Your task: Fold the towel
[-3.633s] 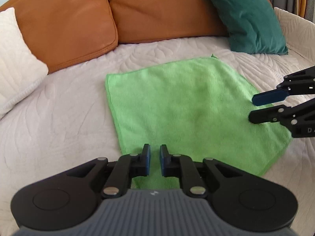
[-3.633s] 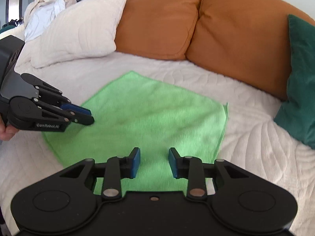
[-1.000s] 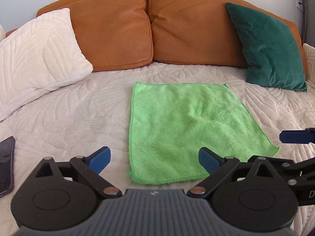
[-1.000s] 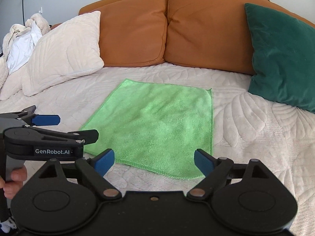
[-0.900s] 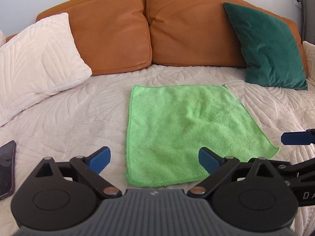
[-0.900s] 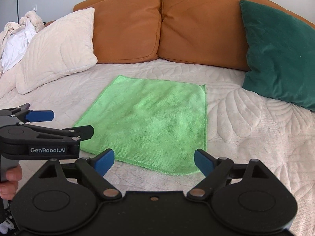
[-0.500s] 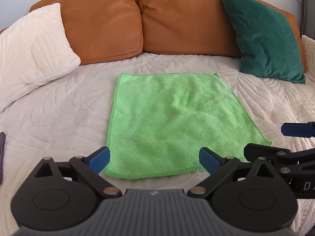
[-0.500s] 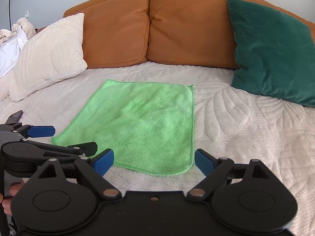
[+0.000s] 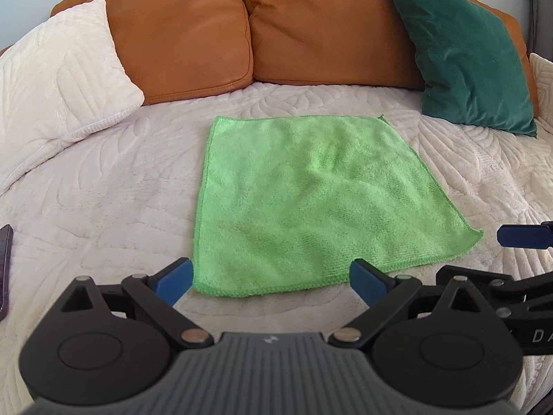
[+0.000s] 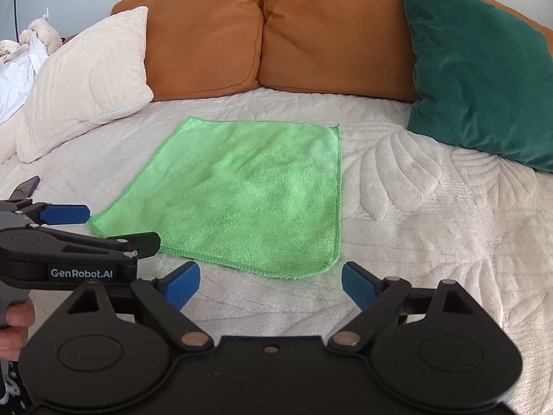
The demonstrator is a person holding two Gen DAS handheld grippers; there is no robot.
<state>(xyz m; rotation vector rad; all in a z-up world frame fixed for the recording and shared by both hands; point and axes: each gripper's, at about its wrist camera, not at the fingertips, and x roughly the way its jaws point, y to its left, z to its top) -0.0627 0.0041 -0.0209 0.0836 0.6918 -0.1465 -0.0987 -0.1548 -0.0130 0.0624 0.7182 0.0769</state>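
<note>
Both hand-held grippers moved nearer the towel's near edge since a second ago. Green towel [image 9: 311,200] lies flat mid-bed [image 9: 86,190]. Left hand-held gripper [image 9: 271,282] and right hand-held gripper [image 10: 269,282] spread wide, empty.

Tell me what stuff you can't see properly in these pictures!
- Dark flat object, left wrist view: cut off by the left edge, so what it is stays unclear.
- White pile, right wrist view: at the far left rim, too small and warped to identify.
- Hand, right wrist view: mostly cut off by the edge.
- Green towel underside: hidden, it lies flat on the sofa cover.
</note>
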